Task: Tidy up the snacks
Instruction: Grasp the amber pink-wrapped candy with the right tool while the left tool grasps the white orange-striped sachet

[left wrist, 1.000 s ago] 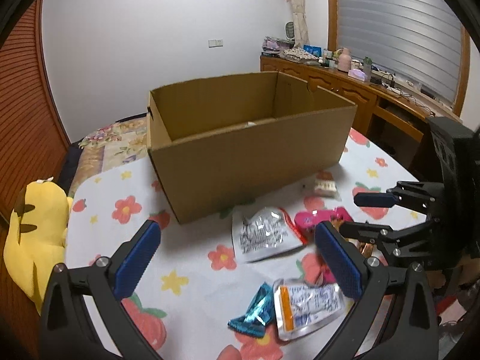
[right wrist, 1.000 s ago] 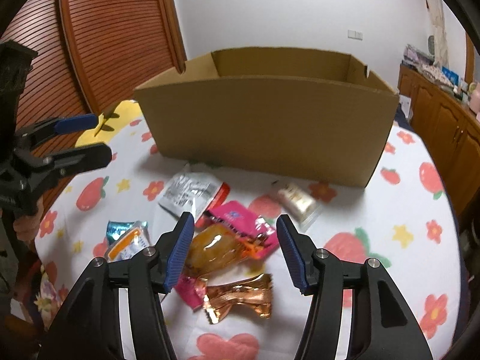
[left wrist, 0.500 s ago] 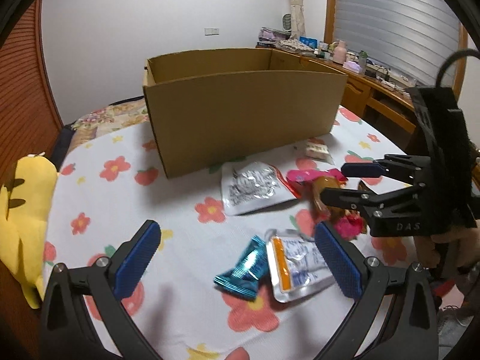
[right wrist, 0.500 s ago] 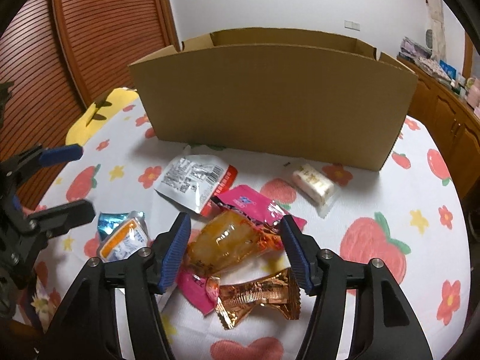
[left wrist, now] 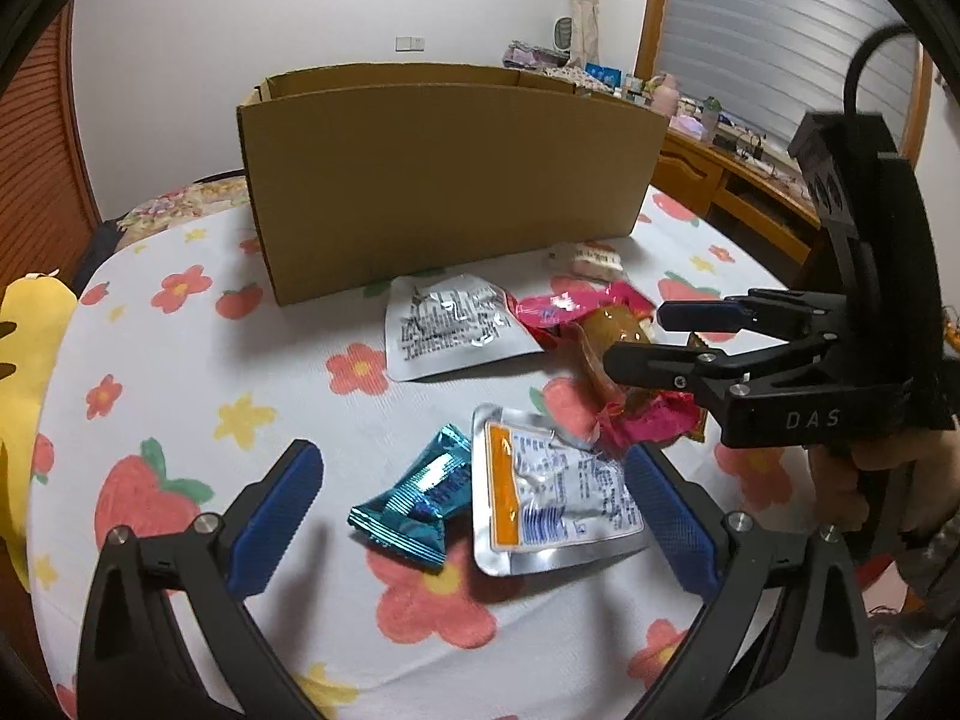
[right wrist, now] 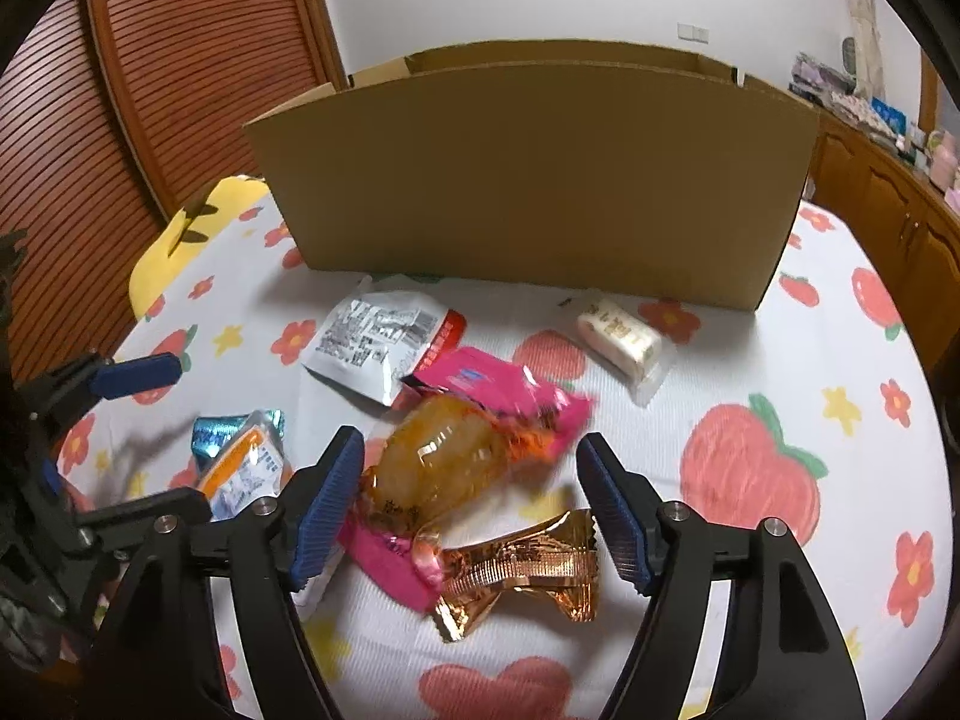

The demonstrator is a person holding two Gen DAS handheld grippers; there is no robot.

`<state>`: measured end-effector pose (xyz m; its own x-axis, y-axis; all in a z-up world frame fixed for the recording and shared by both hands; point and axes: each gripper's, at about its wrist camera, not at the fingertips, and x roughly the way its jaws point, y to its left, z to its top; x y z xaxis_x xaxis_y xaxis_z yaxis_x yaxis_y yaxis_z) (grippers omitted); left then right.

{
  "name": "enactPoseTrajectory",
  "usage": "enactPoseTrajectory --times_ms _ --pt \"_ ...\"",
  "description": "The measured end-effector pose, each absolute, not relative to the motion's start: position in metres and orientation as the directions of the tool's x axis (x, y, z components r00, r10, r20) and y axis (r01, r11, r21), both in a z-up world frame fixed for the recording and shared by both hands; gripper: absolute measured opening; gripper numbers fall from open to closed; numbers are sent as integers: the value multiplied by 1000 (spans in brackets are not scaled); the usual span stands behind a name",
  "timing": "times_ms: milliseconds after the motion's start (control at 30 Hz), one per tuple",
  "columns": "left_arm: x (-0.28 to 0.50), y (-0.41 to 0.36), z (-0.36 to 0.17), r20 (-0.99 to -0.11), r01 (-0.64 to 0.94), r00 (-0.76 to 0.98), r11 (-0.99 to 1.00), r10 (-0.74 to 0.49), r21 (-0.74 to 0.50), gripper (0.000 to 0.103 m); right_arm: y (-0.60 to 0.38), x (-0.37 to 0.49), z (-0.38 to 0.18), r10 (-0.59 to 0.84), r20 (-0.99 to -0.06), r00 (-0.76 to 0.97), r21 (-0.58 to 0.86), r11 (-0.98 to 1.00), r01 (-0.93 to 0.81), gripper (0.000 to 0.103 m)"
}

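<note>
We see matt brown corrugated cardboard box [right wrist: 540, 180]; glossy crinkled silver foil pouch [left wrist: 456, 324]; shiny copper foil wrapper [right wrist: 528, 570]; woven floral cloth on bench [left wrist: 180, 372]; ribbed wooden door [right wrist: 180, 60].

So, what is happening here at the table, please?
A person is sorting snacks beside a cardboard box. The right tongs have just been opening around an amber-wrapped snack on a pink packet; nothing is gripped. The left tongs stand open over a teal packet and a silver pouch.
</note>
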<state>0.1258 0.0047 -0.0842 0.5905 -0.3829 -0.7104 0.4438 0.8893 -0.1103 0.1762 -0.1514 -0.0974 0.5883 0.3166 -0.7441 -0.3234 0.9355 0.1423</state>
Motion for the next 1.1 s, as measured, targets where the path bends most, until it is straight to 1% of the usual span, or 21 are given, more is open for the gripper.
enactPoseTrajectory --times_ms 233,267,333,367,433,467,533,667,733,933,1100 --pt "126 -1 -89 -726 448 578 889 -372 -99 91 -145 182 -102 346 -757 554 163 922 -352 77" --pt "126 -2 -89 -727 448 577 889 -372 -99 91 -144 183 -102 349 -757 552 165 920 -355 73" --pt "126 -2 -89 -731 445 571 889 -373 -106 86 -144 186 -104 370 -757 539 188 913 -362 66" --pt "125 -2 -90 -732 446 568 888 -376 -110 85 -144 186 -105 390 -755 527 211 906 -368 59" --pt "122 -4 -91 -735 451 562 885 -380 -112 83 -143 186 -105 407 -752 519 227 899 -375 53" --pt "121 -5 -91 -736 451 561 885 -378 -111 83 -142 184 -104 417 -749 515 231 892 -388 48" --pt "118 -8 -91 -739 450 560 886 -375 -108 77 -139 182 -103 414 -746 521 216 891 -399 47" --pt "115 -7 -91 -739 435 557 891 -380 -130 71 -137 179 -101 427 -728 537 211 884 -417 43" --pt "113 -5 -91 -736 423 559 895 -382 -142 71 -139 179 -102 434 -722 539 223 883 -412 43" --pt "106 -3 -81 -721 432 582 894 -376 -118 72 -149 172 -89 453 -676 581 221 877 -427 43" --pt "100 -11 -72 -723 504 574 862 -385 -59 72 -165 166 -75 474 -632 613 243 872 -424 43"
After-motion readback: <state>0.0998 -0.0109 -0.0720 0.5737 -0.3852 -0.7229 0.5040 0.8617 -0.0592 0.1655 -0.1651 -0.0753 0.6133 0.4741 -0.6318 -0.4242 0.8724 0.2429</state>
